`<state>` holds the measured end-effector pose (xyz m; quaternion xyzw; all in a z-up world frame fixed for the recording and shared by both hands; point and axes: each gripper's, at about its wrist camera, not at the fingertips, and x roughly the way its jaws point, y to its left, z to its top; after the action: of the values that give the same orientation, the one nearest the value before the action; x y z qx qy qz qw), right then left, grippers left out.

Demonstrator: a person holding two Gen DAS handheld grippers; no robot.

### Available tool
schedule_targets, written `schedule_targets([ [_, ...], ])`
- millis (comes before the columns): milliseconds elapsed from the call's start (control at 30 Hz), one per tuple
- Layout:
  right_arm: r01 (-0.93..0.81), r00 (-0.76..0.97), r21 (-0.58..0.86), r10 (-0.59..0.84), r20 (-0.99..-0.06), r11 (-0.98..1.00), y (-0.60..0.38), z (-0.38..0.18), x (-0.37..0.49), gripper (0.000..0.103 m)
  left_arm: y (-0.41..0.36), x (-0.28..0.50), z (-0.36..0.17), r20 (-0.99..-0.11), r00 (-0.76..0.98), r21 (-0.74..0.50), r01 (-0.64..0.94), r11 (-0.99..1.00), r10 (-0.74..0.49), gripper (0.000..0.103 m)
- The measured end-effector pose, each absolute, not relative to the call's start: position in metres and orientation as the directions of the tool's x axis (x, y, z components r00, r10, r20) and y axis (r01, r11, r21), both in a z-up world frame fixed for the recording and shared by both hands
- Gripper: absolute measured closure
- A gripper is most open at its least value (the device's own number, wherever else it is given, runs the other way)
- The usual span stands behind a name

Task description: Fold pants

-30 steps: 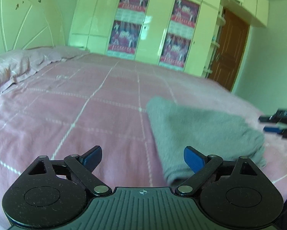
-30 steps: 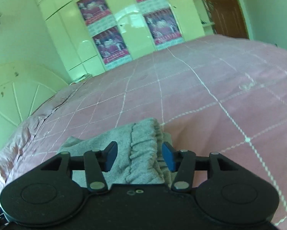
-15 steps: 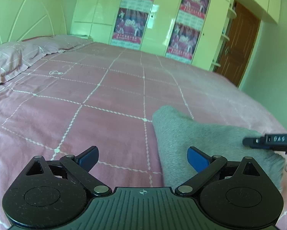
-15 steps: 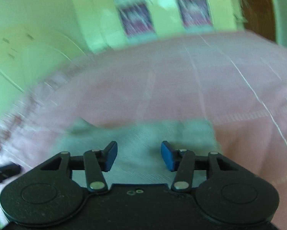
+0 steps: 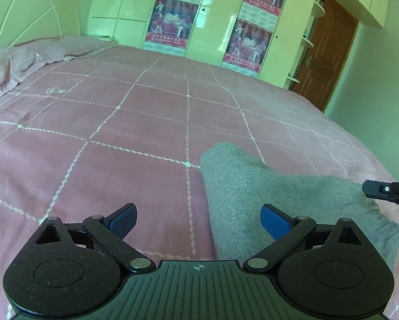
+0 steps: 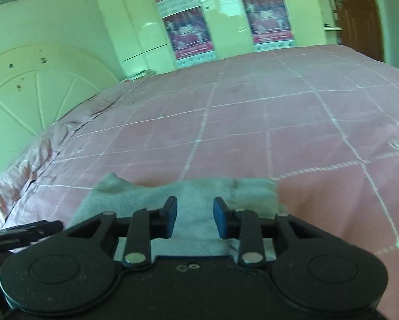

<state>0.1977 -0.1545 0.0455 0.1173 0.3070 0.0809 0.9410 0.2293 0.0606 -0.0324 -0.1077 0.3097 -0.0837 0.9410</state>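
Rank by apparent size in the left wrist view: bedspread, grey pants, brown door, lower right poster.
1. bedspread
2. grey pants, though nearness to the camera inflates them
3. brown door
4. lower right poster, not far behind the door

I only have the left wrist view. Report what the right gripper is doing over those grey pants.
Observer: The right gripper has its blue pads close together, with only a narrow gap between them.
Operator: Say whether it has the cloth.
Observer: The grey pants show through the gap and run on under the gripper. I cannot tell whether the pads pinch them.
Operator: Describe the far edge of the pants from that side.
Observer: It lies fairly straight on the pink bedspread, with one corner jutting out at its left end.
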Motion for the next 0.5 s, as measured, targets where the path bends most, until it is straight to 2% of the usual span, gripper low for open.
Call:
schedule_targets([
  [67,-0.115,0.777,0.228,0.231,-0.586,0.967,-0.136,0.043,0.216,0.082,0.061,0.238,-0.032,-0.57,0.796,-0.239,0.077,0.968,-0.204,0.004],
  [167,-0.144,0.747,0.237,0.263,-0.611,0.961,-0.112,0.037,0.236,0.086,0.065,0.249,-0.027,-0.568,0.801,-0.244,0.057,0.968,-0.19,0.004],
  [233,-0.111,0.709,0.177,0.203,-0.675,0.978,-0.103,0.023,0.249,0.088,0.067,0.254,-0.027,-0.576,0.797,-0.231,0.055,0.971,-0.182,0.004],
  [267,-0.073,0.68,0.154,0.162,-0.715,0.985,-0.106,0.011,0.254,0.092,0.068,0.255,-0.027,-0.579,0.795,-0.225,0.058,0.973,-0.182,0.004],
  [300,-0.026,0.666,0.203,0.168,-0.727,0.979,-0.119,-0.001,0.256,0.103,0.07,0.255,-0.029,-0.584,0.79,-0.221,0.063,0.973,-0.184,0.004],
  [367,0.019,0.677,0.287,0.199,-0.709,0.958,-0.143,-0.01,0.252,0.103,0.074,0.253,-0.033,-0.593,0.785,-0.215,0.059,0.975,-0.178,0.004],
  [500,0.001,0.689,0.249,0.18,-0.702,0.969,-0.134,0.005,0.244,0.103,0.082,0.251,-0.041,-0.603,0.779,-0.226,0.037,0.974,-0.17,0.004],
])
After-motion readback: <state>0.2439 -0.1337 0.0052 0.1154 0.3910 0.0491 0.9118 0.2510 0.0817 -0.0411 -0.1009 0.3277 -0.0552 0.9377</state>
